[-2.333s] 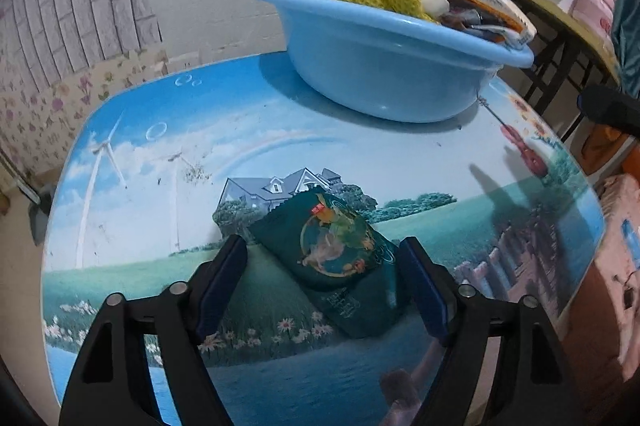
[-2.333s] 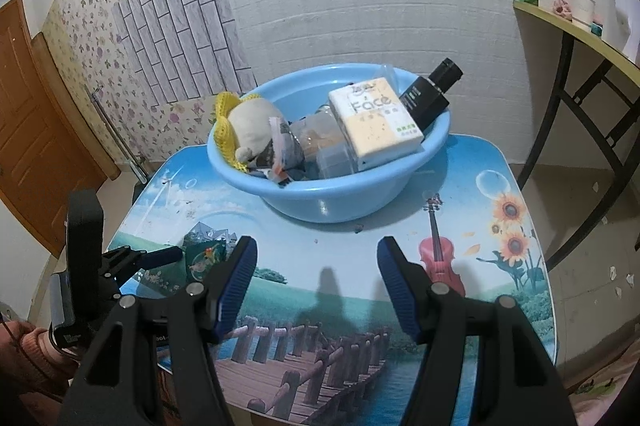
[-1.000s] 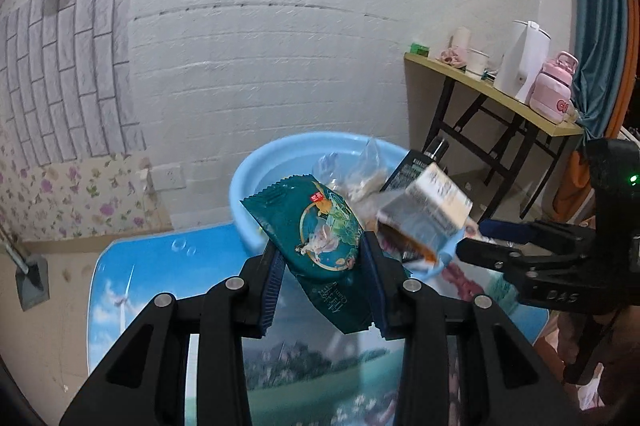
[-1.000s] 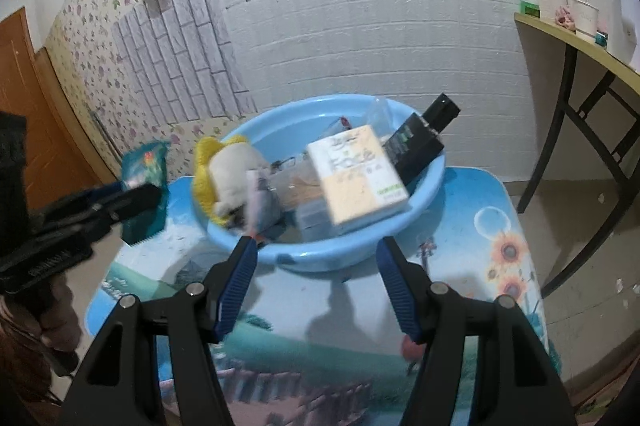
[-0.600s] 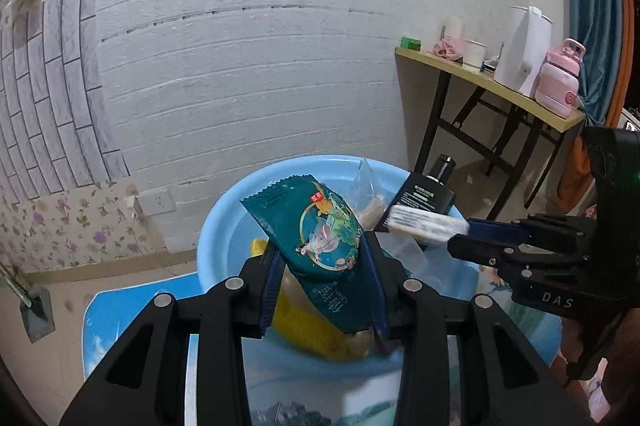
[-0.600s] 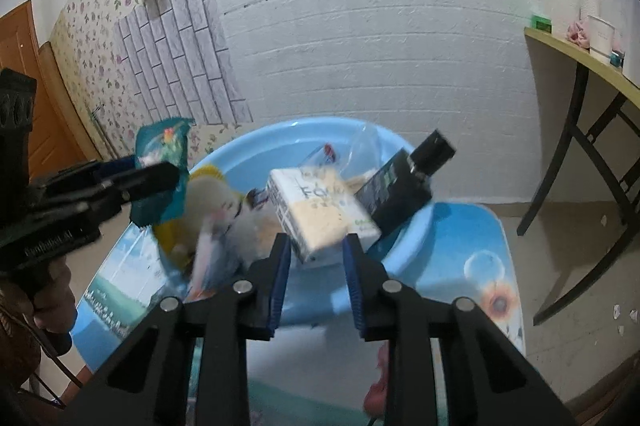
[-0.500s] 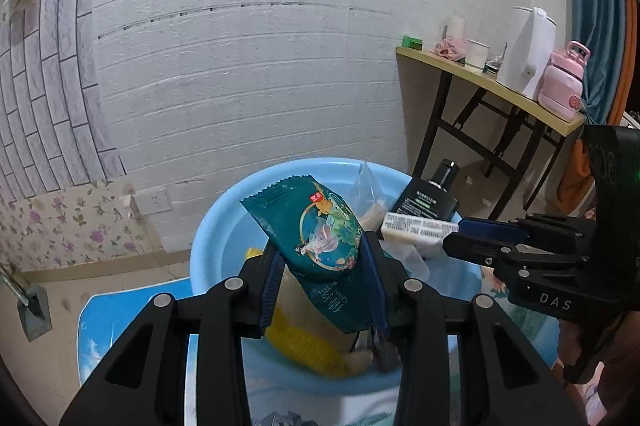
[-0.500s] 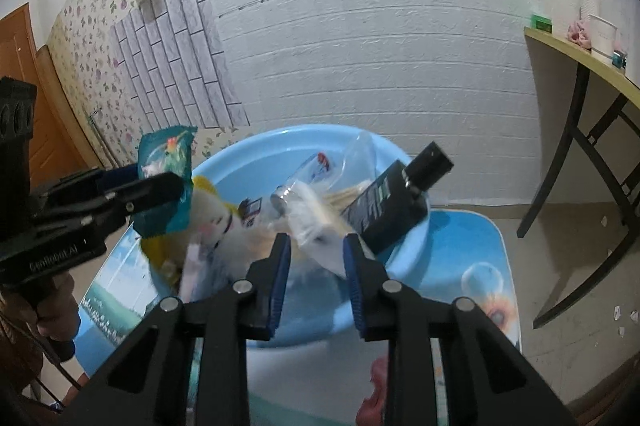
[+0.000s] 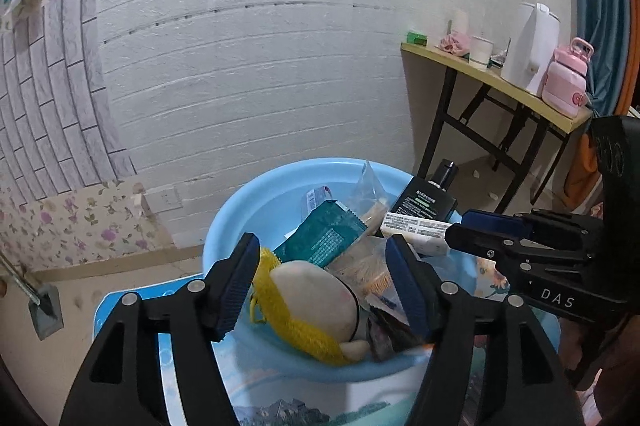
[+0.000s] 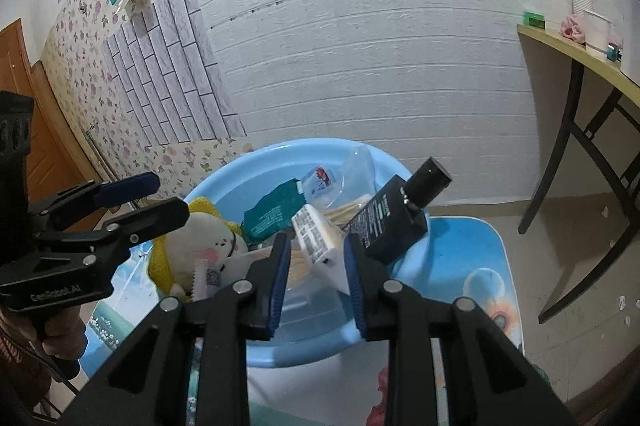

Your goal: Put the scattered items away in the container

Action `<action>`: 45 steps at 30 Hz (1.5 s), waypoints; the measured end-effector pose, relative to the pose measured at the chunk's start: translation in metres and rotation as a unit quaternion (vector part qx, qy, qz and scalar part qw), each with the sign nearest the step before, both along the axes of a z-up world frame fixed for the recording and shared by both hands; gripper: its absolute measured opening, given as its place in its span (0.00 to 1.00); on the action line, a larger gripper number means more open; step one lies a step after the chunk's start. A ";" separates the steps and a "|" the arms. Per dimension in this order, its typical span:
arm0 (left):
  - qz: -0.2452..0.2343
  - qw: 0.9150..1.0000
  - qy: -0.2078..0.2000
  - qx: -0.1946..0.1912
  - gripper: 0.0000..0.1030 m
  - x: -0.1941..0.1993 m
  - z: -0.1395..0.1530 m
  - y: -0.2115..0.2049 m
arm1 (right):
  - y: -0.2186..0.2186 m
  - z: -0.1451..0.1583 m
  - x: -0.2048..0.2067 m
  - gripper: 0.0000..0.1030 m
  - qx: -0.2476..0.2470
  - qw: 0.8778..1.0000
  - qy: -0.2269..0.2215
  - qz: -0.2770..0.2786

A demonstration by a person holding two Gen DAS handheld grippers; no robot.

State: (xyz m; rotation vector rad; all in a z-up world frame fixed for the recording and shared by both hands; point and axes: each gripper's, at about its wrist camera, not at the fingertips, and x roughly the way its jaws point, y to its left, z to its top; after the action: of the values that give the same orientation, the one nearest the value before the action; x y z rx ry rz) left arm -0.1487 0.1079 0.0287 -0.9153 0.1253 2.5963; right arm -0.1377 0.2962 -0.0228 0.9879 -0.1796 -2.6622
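White brick-pattern wall fills the background behind your printed table, where the blue basin sits toward the far edge.

Your green snack packet is a dark teal foil pouch with a serrated end, now showing its printed back. It lies inside the basin, propped against the other contents near the middle, just beyond the yellow mesh toy and beside the black bottle that leans on the right rim.

Half a second ago that packet was pinched upright in your left gripper with its picture side facing you; now it has dropped out and flipped. That gripper's jaws are opening, and nothing sits between the pads, which hang above the toy.

Your right gripper is clamped on the white tissue pack, holding it tilted over the near part of the basin. A second ago its jaws stood apart and the pack lay in the basin; since then they have closed on it and the pack has turned edge-on.
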 end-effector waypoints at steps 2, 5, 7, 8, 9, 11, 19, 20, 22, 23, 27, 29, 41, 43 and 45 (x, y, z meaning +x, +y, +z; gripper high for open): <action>0.008 1.000 0.002 -0.001 0.71 0.008 0.006 -0.003 | -0.003 0.007 0.007 0.27 0.003 1.000 0.006 0.000; 0.012 1.000 0.010 -0.004 0.76 0.021 0.015 -0.006 | -0.007 0.017 0.019 0.28 0.007 1.000 0.015 0.001; 0.017 1.000 0.020 -0.011 0.80 0.033 0.023 -0.009 | -0.011 0.025 0.029 0.40 0.008 1.000 0.023 0.001; 0.019 0.999 0.024 -0.013 0.81 0.038 0.026 -0.010 | -0.013 0.029 0.035 0.43 0.009 1.000 0.029 0.000; 0.021 0.999 0.031 -0.013 0.84 0.046 0.032 -0.013 | -0.015 0.034 0.043 0.49 0.010 0.999 0.037 -0.001; 0.025 0.999 0.041 -0.015 0.88 0.056 0.039 -0.015 | -0.020 0.042 0.053 0.55 0.013 0.999 0.047 -0.004; 0.042 0.998 0.044 -0.023 0.92 0.093 0.051 -0.024 | -0.034 0.066 0.091 0.67 0.025 0.997 0.066 -0.007; 0.045 0.998 0.041 -0.017 0.93 0.096 0.051 -0.026 | -0.034 0.067 0.096 0.70 0.026 0.997 0.066 -0.010; 0.053 0.998 0.034 -0.007 0.96 0.100 0.049 -0.029 | -0.034 0.069 0.103 0.73 0.026 0.998 0.058 -0.014; 0.056 0.998 0.031 -0.005 0.96 0.101 0.047 -0.030 | -0.035 0.069 0.106 0.73 0.029 0.998 0.056 -0.016; 0.067 0.998 0.008 -0.009 0.96 0.106 0.036 -0.030 | -0.034 0.064 0.119 0.75 0.033 0.997 0.057 -0.032; 0.071 0.997 -0.004 -0.009 0.96 0.110 0.028 -0.030 | -0.032 0.060 0.124 0.81 0.025 0.997 0.056 -0.038; 0.172 0.984 -0.037 0.015 0.96 0.115 -0.003 -0.038 | -0.024 0.025 0.121 0.95 0.006 0.997 0.067 -0.029; 0.195 0.980 -0.035 0.015 0.96 0.120 -0.001 -0.042 | -0.024 0.025 0.115 1.00 0.002 0.996 0.079 -0.031; 0.207 0.978 -0.009 0.002 0.96 0.128 0.003 -0.045 | -0.026 0.028 0.110 1.00 0.000 0.997 0.078 -0.015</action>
State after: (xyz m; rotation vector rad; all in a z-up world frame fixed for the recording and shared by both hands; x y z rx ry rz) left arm -0.0211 0.0632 0.0318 -1.0577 -0.0866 2.9619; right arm -0.0280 0.2701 0.0052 0.7776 -0.1609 -2.7520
